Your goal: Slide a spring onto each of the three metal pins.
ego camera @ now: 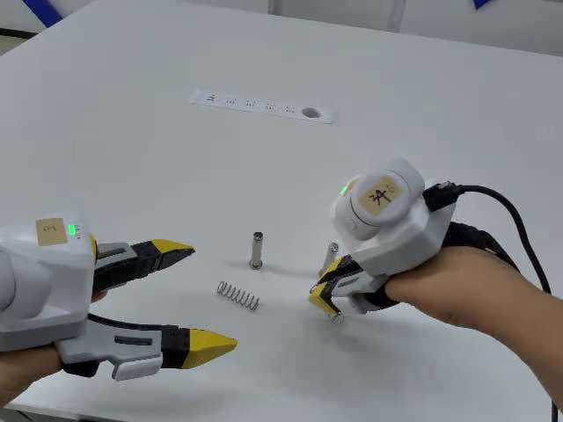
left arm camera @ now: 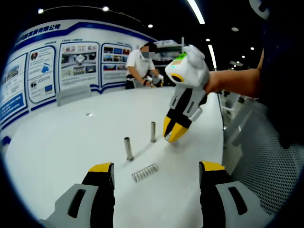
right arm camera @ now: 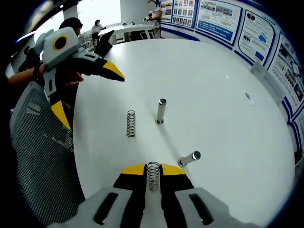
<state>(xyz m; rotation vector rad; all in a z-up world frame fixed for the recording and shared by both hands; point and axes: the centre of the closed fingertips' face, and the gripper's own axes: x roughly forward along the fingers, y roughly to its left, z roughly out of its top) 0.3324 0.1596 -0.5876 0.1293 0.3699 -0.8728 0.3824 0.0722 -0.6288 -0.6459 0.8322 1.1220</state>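
**Left gripper (ego camera: pixel 201 299) gaping, right gripper (ego camera: pixel 322 299) pinching the clamped spring (right arm camera: pixel 153 176)**

Lower left in the head view, the left gripper sits closest to the camera. Its yellow-tipped jaws are spread well apart with nothing between them. Just right of its tips, a loose spring (ego camera: pixel 238 295) lies flat on the white table (ego camera: pixel 132 132), below the centre of the frame. Above and slightly right of it, the left pin (ego camera: pixel 257 250) stands upright, apart from the spring. Well above that pin, near the top of the frame, a white socket strip (ego camera: pixel 262 105) lies flat. Further right, the right pin (ego camera: pixel 331 255) stands just beside the right gripper, its foot hidden behind the jaws. The right gripper points down and left at the table, right of centre. A hand (ego camera: pixel 457 281) holds it, and a black cable (ego camera: pixel 506 215) runs off toward the right edge.

In the right gripper view, the jaws are closed on the clamped spring at bottom centre, its coils standing up between the yellow tips. The right pin sits just beyond them to the right, with the left pin and loose spring farther up the frame.

In the left gripper view, the loose spring lies at bottom centre, level with the open jaws. Both pins stand upright beyond it. The right gripper's tips hang near the table just right of the farther pin.
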